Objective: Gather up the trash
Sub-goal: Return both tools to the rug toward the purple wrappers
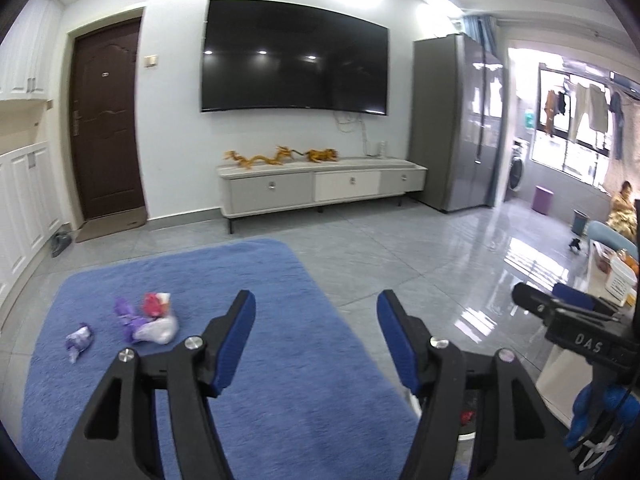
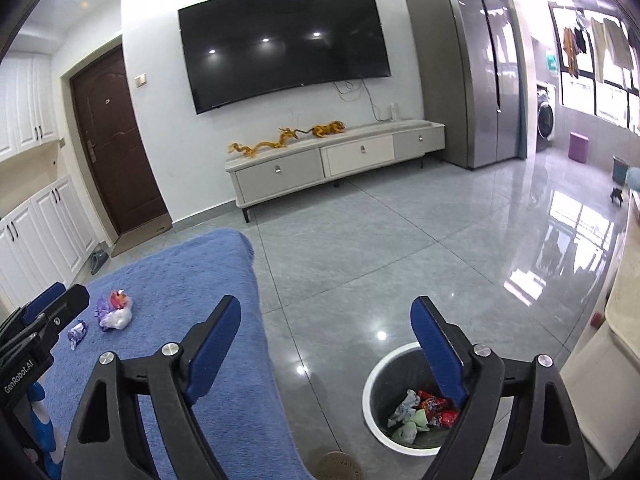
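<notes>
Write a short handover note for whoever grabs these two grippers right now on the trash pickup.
Left gripper: open, empty, above the blue rug.
Right gripper: open, empty, above the bin.
Trash bin: on the tile floor beside the rug, already holding several crumpled wrappers.
Left: a cluster on the rug, a purple wrapper, a red one, a clear bag, plus one small purple wrapper apart.

A rug [image 2: 168,304] lies on the tiled floor [image 2: 400,240], with a cluster of wrappers [image 2: 114,312] on it. The trash bin [image 2: 374,380], right of the rug, holds crumpled wrappers [image 2: 424,412]. Beyond stands a TV cabinet [image 2: 336,156] beneath the wall-mounted television [image 2: 284,44].
</notes>
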